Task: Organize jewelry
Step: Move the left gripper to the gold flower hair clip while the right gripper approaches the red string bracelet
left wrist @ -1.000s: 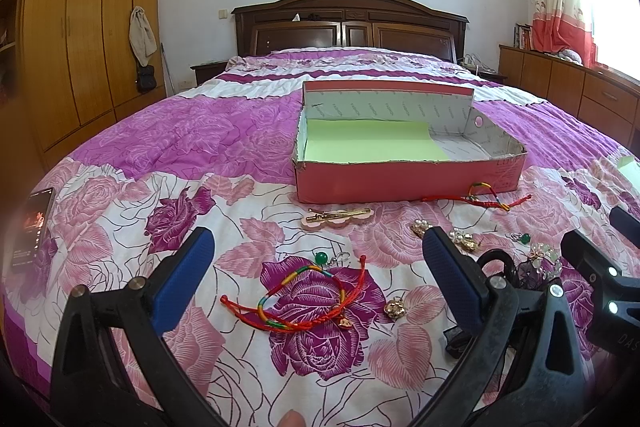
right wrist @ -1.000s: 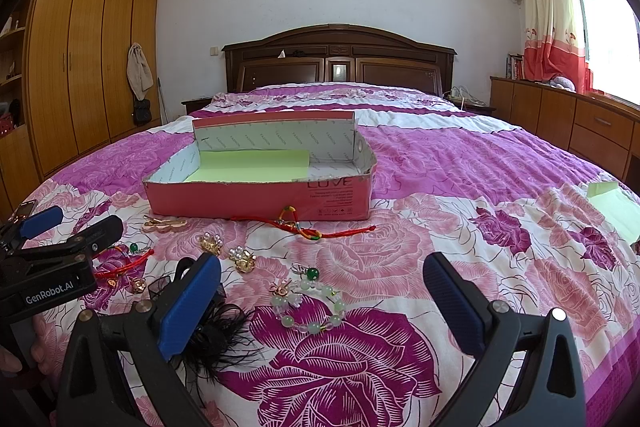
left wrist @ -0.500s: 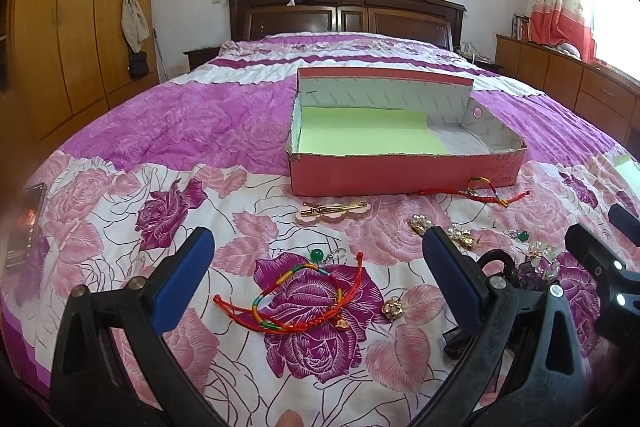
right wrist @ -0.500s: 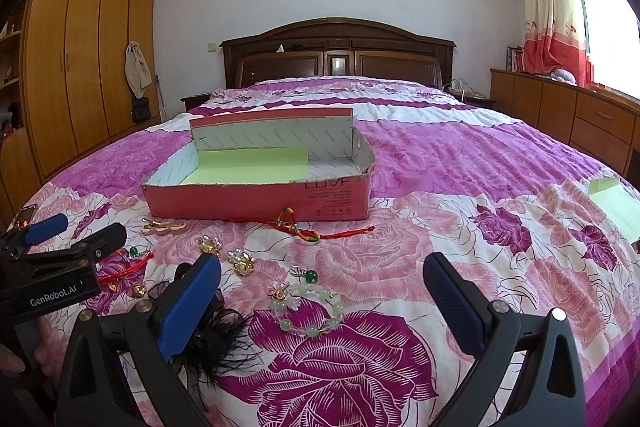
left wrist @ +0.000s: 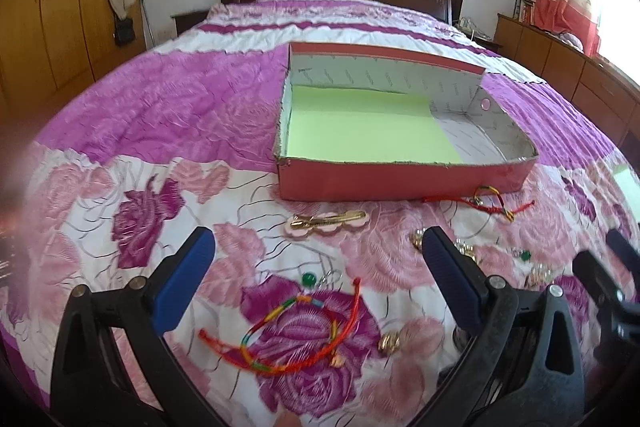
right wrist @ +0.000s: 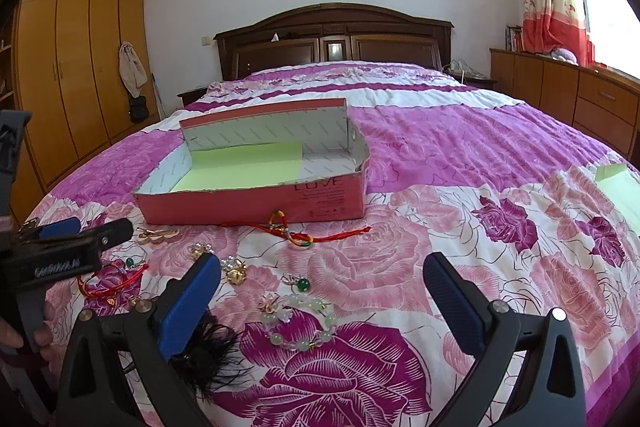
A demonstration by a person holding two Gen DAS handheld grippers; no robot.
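Both tools hover low over the rose-patterned purple and white bedspread (right wrist: 460, 155), jaws spread wide and holding nothing: the left gripper (left wrist: 316, 283) over a red and rainbow braided cord bracelet (left wrist: 296, 331), the right gripper (right wrist: 322, 301) over a pale green bead bracelet (right wrist: 298, 323). The shallow pink cardboard box with a light green paper liner (left wrist: 360, 131) sits farther up the bed. Against its front wall lies a second red cord bracelet (right wrist: 296, 229) (a gold hair clip on a pink backing (left wrist: 328, 221) rests just beside it), with small gold trinkets (right wrist: 236, 273) scattered nearer.
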